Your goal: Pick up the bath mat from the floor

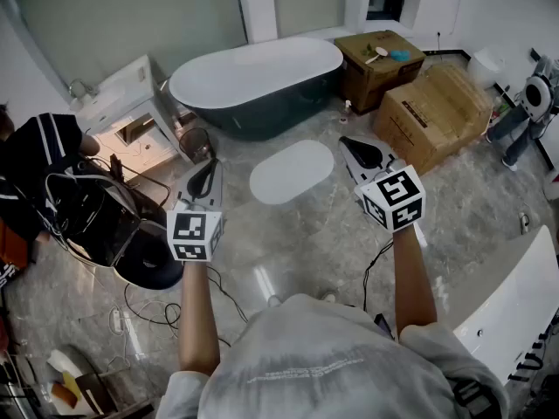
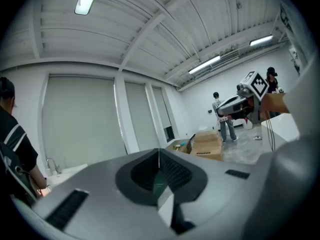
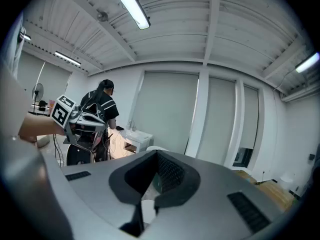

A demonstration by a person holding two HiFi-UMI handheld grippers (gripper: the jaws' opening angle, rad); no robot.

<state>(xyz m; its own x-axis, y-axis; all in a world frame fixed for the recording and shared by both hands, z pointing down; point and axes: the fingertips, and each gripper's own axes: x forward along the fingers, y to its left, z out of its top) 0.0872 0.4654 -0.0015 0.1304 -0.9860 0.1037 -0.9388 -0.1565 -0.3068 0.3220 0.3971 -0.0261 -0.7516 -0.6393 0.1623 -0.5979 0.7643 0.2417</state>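
Note:
The bath mat point(image 1: 292, 171) is a white oval lying flat on the grey marble floor, just in front of the bathtub point(image 1: 258, 75). My left gripper point(image 1: 205, 172) is held in the air to the mat's left, pointing forward, its jaws shut with nothing between them. On the mat's right my right gripper point(image 1: 353, 144) is at about the same height, its jaws also closed and empty. Both gripper views look up at walls and ceiling. Each shows its own jaws meeting, the left gripper point(image 2: 159, 155) and the right gripper point(image 3: 156, 157), and neither shows the mat.
Two cardboard boxes point(image 1: 434, 110) stand right of the mat. A white washbasin cabinet point(image 1: 122, 103) and a person in dark clothes point(image 1: 39, 160) are at the left, with a black bin point(image 1: 148, 260) and cables on the floor. A white panel point(image 1: 515, 304) lies at the right.

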